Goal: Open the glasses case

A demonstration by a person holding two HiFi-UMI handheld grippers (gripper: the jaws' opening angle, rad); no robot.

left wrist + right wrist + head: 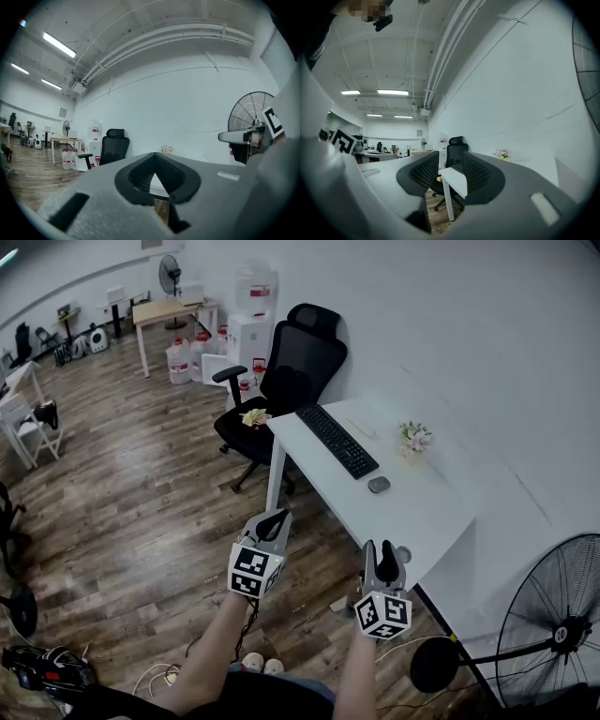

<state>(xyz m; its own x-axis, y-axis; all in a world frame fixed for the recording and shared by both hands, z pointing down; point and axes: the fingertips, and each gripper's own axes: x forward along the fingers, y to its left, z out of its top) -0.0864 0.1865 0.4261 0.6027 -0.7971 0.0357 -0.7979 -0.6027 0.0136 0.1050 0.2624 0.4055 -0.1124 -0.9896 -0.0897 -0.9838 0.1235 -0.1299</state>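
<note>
Both grippers are held level in the air in front of a white desk [427,517]. No glasses case is plainly recognisable. A small grey oval object [379,485] lies on the desk beside the keyboard; I cannot tell whether it is the case or a mouse. My left gripper [274,517] [154,158] hovers off the desk's near corner, its jaws meeting at the tips with nothing in them. Over the desk's front edge, my right gripper [385,549] [451,168] stands open, and only the desk and chair show through the gap.
A black keyboard [337,441] and a small flower pot [415,438] sit on the desk. A black office chair [286,381] stands at its far end. A standing fan [555,622] is at the lower right, near the wall. Cables lie on the wooden floor [122,521].
</note>
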